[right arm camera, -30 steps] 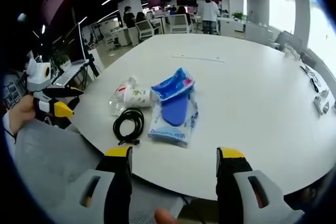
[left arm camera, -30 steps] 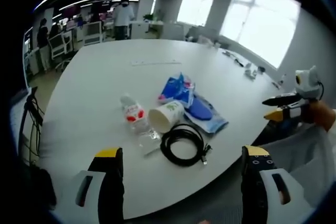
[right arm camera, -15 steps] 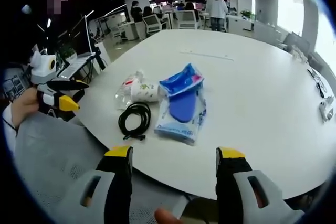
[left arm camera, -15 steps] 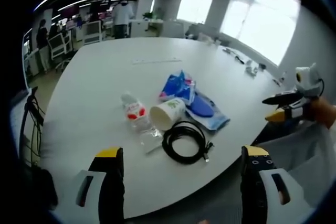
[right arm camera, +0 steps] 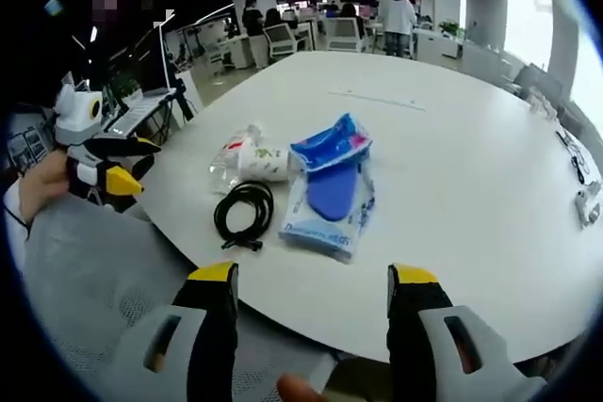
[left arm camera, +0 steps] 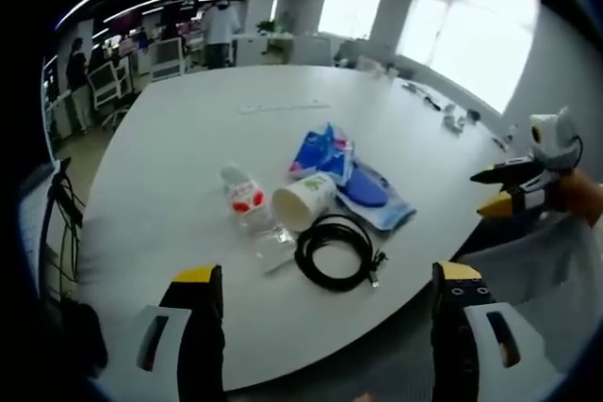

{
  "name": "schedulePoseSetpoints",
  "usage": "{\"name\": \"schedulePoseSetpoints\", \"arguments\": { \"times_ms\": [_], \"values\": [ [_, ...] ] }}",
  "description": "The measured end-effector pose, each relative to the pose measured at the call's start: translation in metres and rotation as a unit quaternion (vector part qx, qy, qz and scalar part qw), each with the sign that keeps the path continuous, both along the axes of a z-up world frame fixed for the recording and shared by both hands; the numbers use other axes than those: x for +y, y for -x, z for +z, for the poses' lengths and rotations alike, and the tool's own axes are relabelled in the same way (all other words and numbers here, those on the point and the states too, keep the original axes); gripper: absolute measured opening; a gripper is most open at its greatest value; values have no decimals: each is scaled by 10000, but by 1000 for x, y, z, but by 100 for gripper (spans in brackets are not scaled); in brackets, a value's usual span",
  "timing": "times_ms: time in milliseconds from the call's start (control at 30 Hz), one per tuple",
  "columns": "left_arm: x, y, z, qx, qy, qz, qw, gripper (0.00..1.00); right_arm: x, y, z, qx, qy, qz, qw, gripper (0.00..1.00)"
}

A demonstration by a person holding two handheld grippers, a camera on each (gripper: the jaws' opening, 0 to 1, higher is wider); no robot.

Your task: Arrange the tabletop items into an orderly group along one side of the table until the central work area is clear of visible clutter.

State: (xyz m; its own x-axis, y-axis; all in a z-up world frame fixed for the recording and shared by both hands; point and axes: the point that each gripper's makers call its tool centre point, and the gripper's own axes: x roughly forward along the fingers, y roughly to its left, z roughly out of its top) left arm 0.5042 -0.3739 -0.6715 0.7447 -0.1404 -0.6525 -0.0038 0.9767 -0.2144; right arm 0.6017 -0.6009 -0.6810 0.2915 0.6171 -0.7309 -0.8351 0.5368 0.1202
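A small cluster lies near the front edge of the large white table (left arm camera: 188, 138). It holds a crushed clear water bottle (left arm camera: 245, 206) with a red label, a white paper cup (left arm camera: 302, 201) on its side, a coiled black cable (left arm camera: 334, 251) and a blue plastic package (left arm camera: 349, 171). The same bottle (right arm camera: 226, 159), cup (right arm camera: 261, 163), cable (right arm camera: 243, 212) and package (right arm camera: 328, 184) appear in the right gripper view. My left gripper (left arm camera: 320, 280) is open and off the table edge, short of the cable. My right gripper (right arm camera: 316, 280) is open too, below the package. Each gripper also enters the other's view: right gripper (left arm camera: 513, 190), left gripper (right arm camera: 108, 167).
A thin white strip (left arm camera: 281, 107) lies further across the table. Small dark items (left arm camera: 450, 124) sit along the far right edge, with one (right arm camera: 586, 200) near the right rim. Office chairs, desks and people (right arm camera: 396, 21) stand beyond the table. Grey fabric (right arm camera: 104, 280) lies below the table edge.
Both views have shifted slightly as the hands drift; the cluster sits a little closer in the right gripper view. The items themselves have not moved. Both grippers stay open.
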Motion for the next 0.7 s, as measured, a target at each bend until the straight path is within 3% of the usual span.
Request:
{"name": "schedulePoseSetpoints", "arguments": {
  "times_ms": [167, 700],
  "values": [
    [-1, -1, 2, 26, -311, -91, 9995, 87, 1, 1, 1, -131, 126, 117, 9998, 62],
    [-13, -9, 2, -12, -171, -378, 9991, 86, -1, -10, 5, -344, 179, 276, 9989, 60]
  ]
}}
